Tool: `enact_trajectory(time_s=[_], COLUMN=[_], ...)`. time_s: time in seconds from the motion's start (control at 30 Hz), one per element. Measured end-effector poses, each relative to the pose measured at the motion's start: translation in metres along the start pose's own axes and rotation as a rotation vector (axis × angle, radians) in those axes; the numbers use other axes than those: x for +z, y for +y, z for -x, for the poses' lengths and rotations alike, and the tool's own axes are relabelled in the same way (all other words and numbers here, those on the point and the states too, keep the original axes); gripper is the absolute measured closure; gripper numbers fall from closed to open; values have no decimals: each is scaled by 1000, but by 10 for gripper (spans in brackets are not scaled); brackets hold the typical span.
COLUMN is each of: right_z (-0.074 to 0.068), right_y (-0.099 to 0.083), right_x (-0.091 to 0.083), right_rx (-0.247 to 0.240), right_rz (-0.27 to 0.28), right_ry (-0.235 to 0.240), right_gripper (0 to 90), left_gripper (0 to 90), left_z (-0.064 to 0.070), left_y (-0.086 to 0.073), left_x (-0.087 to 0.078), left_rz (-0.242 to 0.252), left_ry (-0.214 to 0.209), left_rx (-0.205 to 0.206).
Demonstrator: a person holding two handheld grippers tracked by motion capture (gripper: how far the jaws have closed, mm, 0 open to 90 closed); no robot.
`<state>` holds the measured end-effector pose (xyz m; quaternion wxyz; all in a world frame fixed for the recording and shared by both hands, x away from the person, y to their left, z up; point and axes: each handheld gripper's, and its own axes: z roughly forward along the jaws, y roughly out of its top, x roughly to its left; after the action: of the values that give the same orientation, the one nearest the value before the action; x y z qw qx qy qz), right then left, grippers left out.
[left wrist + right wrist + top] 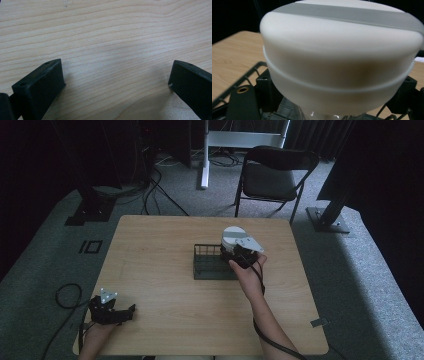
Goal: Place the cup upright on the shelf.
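Jaws of the right gripper (235, 254) stood on either side of a white jar (339, 60), just under its broad lid (342, 32), and were closed against the clear body below — the right gripper view showed both black jaws pressed up to the jar's sides. A grey band ran across the top of the lid. In the high view the jar (234, 239) was held upright over the right end of a dark wire basket (207, 265), which sat on the wooden table (160, 270) a little right of the middle; whether the jar's base touched the basket floor could not be told. The right hand (247, 267) gripped the tool from the near side, its cable trailing back along the forearm.

Over at the near left corner of the table, the left gripper (120, 314) rested low with the left hand (100, 322) behind it — its jaws were spread wide apart, with bare wood grain between them in the left gripper view (116, 75) and nothing held. It lay well apart from the basket and the jar. Beyond the table stood a black folding chair (272, 175) on the grey carpet.
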<state>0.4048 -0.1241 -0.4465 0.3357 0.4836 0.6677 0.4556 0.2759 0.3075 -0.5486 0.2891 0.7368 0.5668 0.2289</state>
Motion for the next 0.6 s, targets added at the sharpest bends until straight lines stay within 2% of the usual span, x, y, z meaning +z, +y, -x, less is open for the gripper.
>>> enact_trajectory(time_s=[0.17, 0.6], right_z=[-2, -4], right_y=[-6, -19], right_x=[9, 20], right_rx=[19, 6], right_rz=[-25, -87], right_ry=[3, -5], right_gripper=[183, 183], left_gripper=[2, 2], left_z=[0, 0], left_y=[0, 0], left_x=[0, 0], left_rz=[0, 0], left_ry=[0, 0], left_rx=[0, 0])
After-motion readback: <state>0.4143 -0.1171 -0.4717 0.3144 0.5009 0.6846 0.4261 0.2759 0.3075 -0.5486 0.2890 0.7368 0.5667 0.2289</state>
